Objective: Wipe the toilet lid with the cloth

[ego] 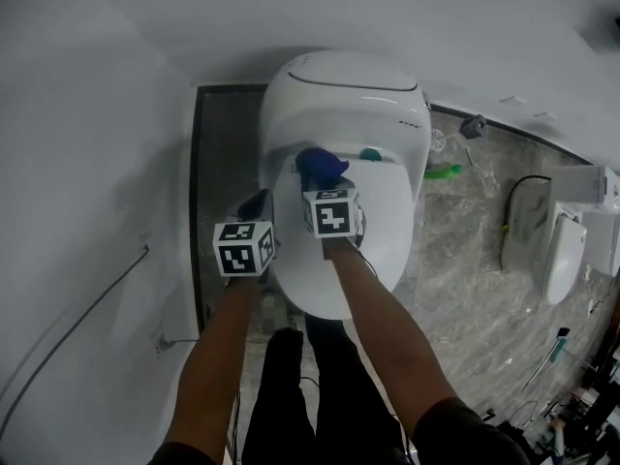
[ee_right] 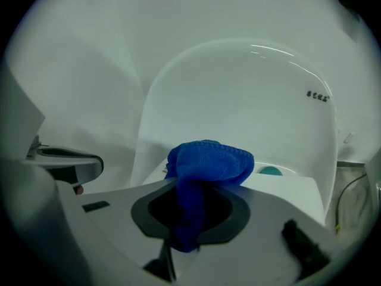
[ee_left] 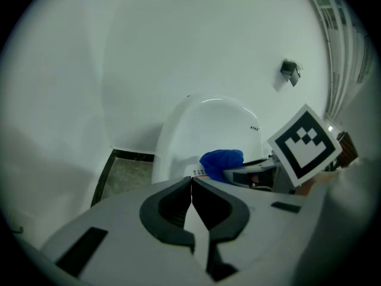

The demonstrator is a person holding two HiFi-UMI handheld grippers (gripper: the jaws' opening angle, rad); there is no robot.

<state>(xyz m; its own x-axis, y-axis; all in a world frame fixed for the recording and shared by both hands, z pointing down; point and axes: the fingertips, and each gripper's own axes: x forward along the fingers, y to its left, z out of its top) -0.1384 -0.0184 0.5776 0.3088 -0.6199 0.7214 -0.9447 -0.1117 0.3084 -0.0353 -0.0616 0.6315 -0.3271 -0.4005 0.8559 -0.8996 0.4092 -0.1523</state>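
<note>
While the right gripper [ee_right: 191,210] clamps the blue cloth [ee_right: 208,159] and the left gripper [ee_left: 191,186] is closed, empty, press the bunched cloth flat on the toilet lid [ego: 383,231], sweeping evenly.

Counted 2 grippers: left gripper [ego: 258,204], right gripper [ego: 318,177]; 2 marker cubes, left cube [ego: 242,248] and right cube [ego: 331,211]; 1 blue cloth [ego: 321,166]; 1 toilet [ego: 339,95] with 1 toilet lid [ego: 387,221]; 1 white fixture [ego: 565,260] at right, looked like a second toilet; 1 teal round piece [ego: 369,153]; 1 green item [ego: 442,171] on the floor; 2 forearms were in view
</note>
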